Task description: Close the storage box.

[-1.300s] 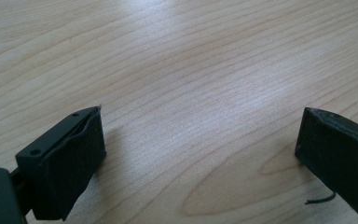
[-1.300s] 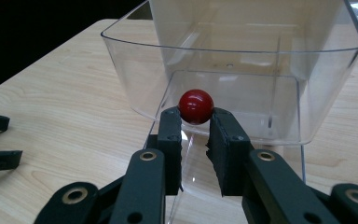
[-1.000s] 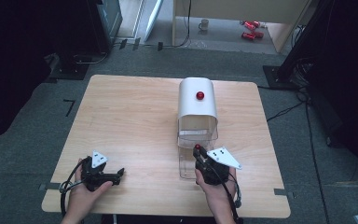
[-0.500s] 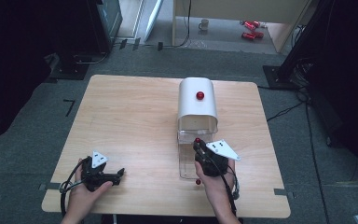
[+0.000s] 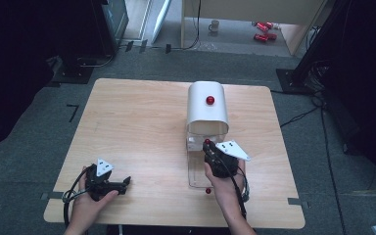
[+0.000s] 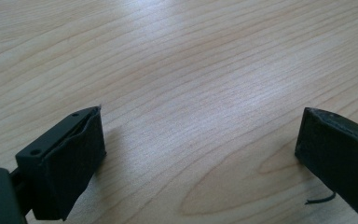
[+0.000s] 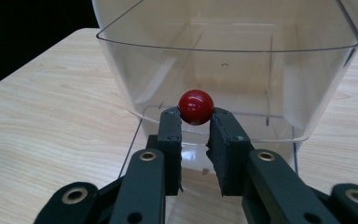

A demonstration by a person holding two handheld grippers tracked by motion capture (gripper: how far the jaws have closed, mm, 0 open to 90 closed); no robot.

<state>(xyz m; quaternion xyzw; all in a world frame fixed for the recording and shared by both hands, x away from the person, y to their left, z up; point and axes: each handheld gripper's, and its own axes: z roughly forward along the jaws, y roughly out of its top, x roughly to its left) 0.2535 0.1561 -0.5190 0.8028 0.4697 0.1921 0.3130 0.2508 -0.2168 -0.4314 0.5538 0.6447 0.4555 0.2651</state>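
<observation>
Grey carpet surrounds a pale wooden table [image 5: 142,122], seen from above, with dark stands at both sides of the room and a desk at the far end.

At the near left corner, the left gripper [image 5: 108,184] is held low over the wood in a hand [image 5: 85,205], close to the near edge. Its jaws are spread wide with nothing between them, and bare wood grain is seen between the two black pads [image 6: 77,163] in the left gripper view. Open tabletop is left across the whole left half and along the far edge.

Right of centre, a white domed box [image 5: 206,107] with a red knob [image 5: 210,100] on top is stood upright. A clear bin [image 5: 196,161] is drawn out from its base, its long axis laid from the box toward the person and its open top turned upward. A second small red ball [image 5: 207,190] is seen on the wood at the bin's near end.

Over the bin, the right gripper [image 5: 206,147] is pointed away from the person, toward the box. Its jaws are closed narrowly on a red ball [image 7: 196,107], which is pinched at the fingertips [image 7: 170,122] just before the bin's near rim. A strip of free wood is left between the bin and the table's right edge.
</observation>
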